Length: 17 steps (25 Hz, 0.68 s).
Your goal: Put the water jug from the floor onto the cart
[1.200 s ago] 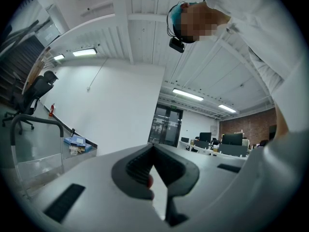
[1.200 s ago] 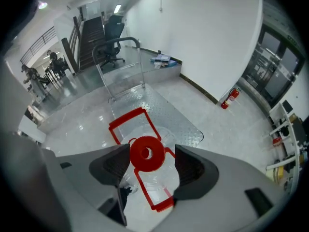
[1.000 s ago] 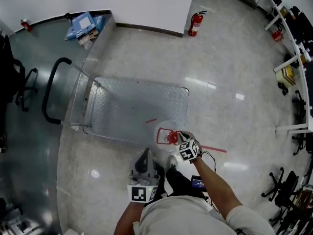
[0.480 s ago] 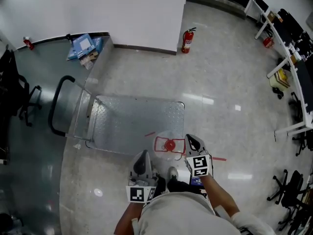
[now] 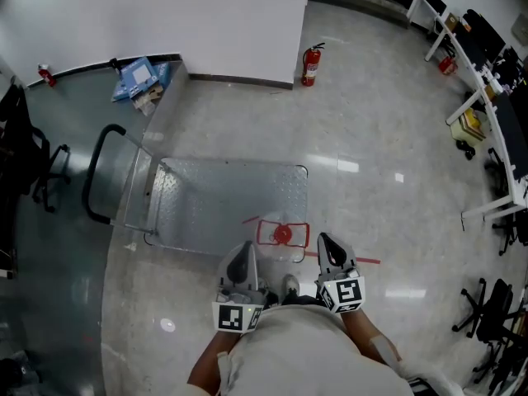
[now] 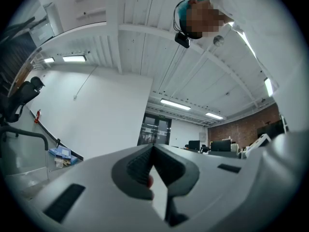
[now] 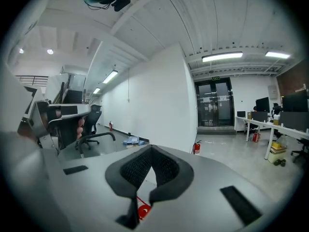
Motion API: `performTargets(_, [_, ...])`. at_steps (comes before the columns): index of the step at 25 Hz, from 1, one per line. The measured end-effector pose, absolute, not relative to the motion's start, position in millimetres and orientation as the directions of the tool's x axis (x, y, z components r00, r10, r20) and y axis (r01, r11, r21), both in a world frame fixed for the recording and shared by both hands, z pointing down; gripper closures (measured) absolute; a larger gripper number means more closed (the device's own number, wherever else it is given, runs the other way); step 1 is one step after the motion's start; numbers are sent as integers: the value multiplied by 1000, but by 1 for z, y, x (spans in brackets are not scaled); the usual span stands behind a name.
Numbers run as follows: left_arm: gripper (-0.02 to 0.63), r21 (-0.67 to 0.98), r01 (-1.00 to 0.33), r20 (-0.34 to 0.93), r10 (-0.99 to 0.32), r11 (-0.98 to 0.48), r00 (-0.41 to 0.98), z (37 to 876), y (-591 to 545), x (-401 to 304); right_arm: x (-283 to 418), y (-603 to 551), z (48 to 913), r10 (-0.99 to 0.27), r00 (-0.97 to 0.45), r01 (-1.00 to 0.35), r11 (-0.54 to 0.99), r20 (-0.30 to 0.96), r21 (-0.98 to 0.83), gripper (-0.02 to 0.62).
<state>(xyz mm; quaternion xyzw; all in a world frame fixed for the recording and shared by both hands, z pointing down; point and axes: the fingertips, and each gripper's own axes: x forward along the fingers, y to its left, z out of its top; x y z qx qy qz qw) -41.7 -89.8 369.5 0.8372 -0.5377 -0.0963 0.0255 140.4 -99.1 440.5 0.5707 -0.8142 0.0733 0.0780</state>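
Water jug (image 5: 282, 236) at cart (image 5: 223, 196) edge in head view; left gripper (image 6: 153, 147), right gripper (image 7: 151, 149) pressed together in their views.

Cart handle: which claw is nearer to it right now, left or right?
Left. In the head view the left claw is by the near edge of the cart, down and right of the cart handle. The right claw is farther right, past the water jug.
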Motion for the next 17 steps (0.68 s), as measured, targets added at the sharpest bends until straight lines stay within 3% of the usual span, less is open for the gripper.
performTargets(17, [607,141,-896,-141,-905,-420,402,365,-86,-43,144,-95,424,-928,-330,-943,331,170,-23,584])
